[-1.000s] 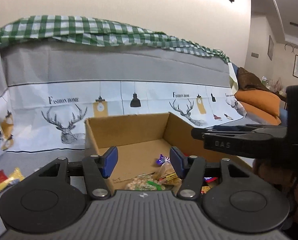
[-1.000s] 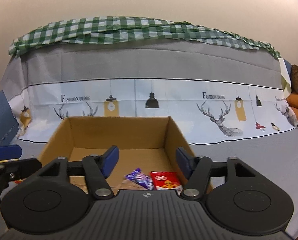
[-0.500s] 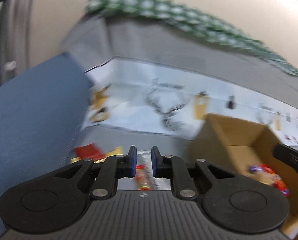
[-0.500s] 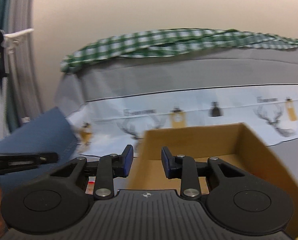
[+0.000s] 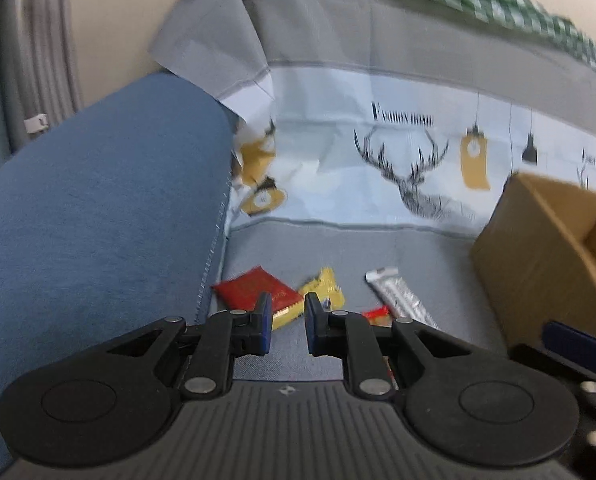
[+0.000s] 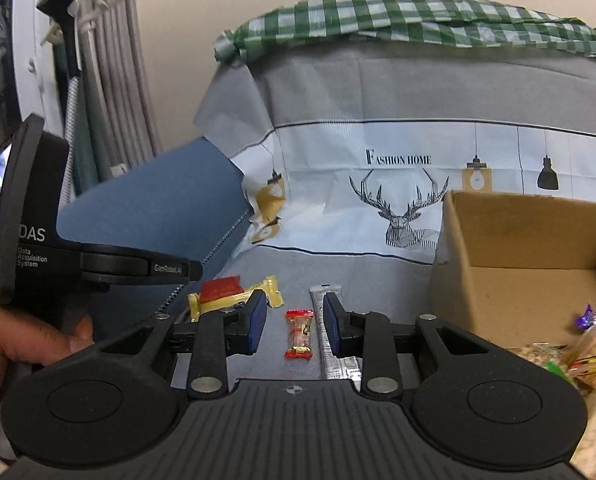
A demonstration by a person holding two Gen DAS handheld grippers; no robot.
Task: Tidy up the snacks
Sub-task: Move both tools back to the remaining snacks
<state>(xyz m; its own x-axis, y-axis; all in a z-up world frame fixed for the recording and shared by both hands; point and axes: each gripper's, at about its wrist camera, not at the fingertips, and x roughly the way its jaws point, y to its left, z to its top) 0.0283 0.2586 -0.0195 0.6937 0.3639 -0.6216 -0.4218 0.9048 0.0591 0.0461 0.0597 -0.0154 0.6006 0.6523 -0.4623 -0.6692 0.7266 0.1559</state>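
Right wrist view has the right gripper empty, jaws narrowly apart, lined up over a small red candy with the cardboard box at 2 o'clock. Left gripper, jaws just narrowed and holding nothing, aims at the red packet. Looks like the pickup step, so next both should open wider, drop down and pinch.

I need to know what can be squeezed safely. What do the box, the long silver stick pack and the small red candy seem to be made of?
Box: brown corrugated cardboard, matte, going by its raw folded walls.
Silver stick pack: looks like metallised foil or plastic film, shiny, with a crimped end.
Small red candy: clear glossy plastic wrapper with red ends; the contents show through.
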